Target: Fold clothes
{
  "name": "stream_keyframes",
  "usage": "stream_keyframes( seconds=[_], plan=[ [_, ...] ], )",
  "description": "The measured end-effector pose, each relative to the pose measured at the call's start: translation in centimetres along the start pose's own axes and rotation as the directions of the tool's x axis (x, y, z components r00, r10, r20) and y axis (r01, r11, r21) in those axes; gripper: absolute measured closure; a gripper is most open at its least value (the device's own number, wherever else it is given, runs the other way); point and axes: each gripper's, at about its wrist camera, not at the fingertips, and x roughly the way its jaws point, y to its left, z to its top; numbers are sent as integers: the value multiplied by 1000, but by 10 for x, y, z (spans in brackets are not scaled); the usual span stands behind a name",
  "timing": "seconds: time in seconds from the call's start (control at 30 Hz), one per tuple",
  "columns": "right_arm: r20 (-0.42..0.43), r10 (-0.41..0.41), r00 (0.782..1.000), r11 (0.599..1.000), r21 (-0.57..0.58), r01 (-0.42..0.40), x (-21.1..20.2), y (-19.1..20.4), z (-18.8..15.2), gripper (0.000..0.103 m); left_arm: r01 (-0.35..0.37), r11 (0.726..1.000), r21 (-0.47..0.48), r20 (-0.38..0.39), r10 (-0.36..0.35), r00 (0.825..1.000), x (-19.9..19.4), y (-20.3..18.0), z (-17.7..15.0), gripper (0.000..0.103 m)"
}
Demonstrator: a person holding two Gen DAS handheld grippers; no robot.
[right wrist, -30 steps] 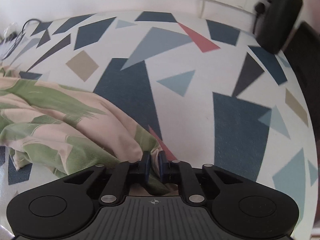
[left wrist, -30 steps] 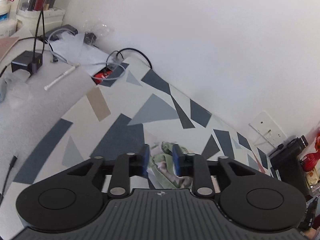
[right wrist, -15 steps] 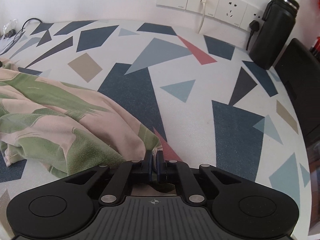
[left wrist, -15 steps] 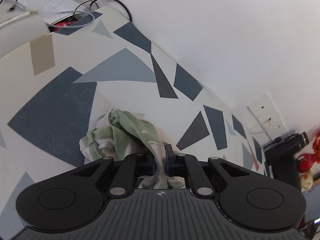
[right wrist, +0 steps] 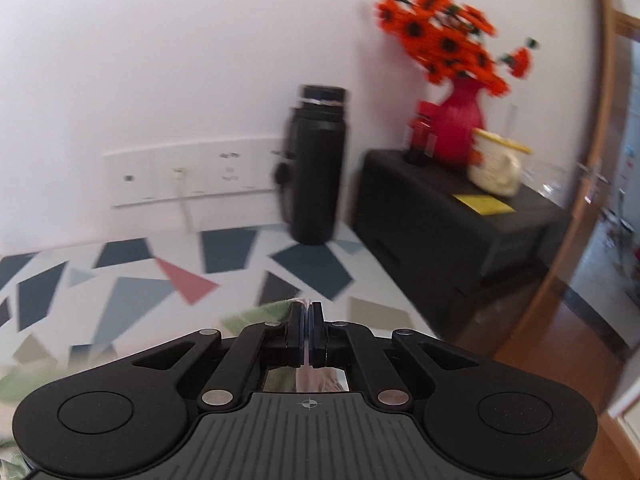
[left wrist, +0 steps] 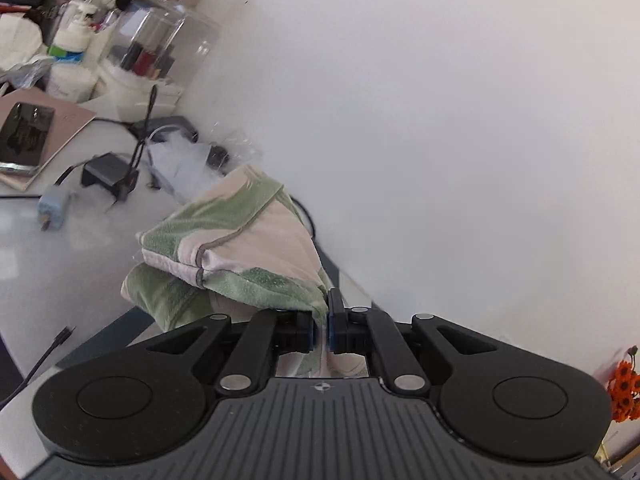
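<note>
The garment [left wrist: 236, 236] is soft cloth in green and pale pink with a grey seam. In the left wrist view it is bunched and lifted off the table, and my left gripper [left wrist: 323, 330] is shut on one edge of it. In the right wrist view only a green strip of the garment [right wrist: 260, 314] shows beside the fingers. My right gripper [right wrist: 306, 334] is shut on a thin edge of that cloth, raised above the patterned tablecloth [right wrist: 132, 280]. The rest of the garment hangs out of sight below both grippers.
At the left are a clear organiser [left wrist: 156, 48], a phone on a notebook [left wrist: 24, 136], chargers and cables [left wrist: 108, 176]. To the right stand a black bottle [right wrist: 316, 168], wall sockets [right wrist: 188, 176], and a black cabinet [right wrist: 452, 232] bearing a red vase [right wrist: 460, 124] and a mug [right wrist: 496, 164].
Both grippers have lifted up off the table with the garment. The left gripper, open a second ago, shut on the cloth. Both views now tilt up toward the wall.
</note>
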Motion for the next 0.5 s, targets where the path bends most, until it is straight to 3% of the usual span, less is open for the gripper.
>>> stream_keyframes(
  seconds=[0.1,0.2,0.27,0.33,0.4,0.5],
  plan=[
    [-5,-69,998,995,76,69,7,-26,0,102,-79,996,-36,-123,74,990,8,24,-32,96],
    [-68,-90,994,989,109,97,19,-36,-16,101,-159,987,-19,-233,151,961,14,43,-65,95],
    [-119,-78,990,990,107,91,26,-36,-31,101,-177,984,-6,-258,169,951,14,47,-78,90],
    [-112,-62,992,993,93,72,21,-31,-41,101,-187,982,5,-273,181,945,14,47,-81,82],
    [-99,-43,994,995,84,52,16,-28,-48,101,-193,981,13,-278,189,942,15,46,-82,69],
    [-66,-18,998,995,95,24,6,-26,-48,101,-179,984,18,-268,178,947,18,42,-80,68]
  ],
)
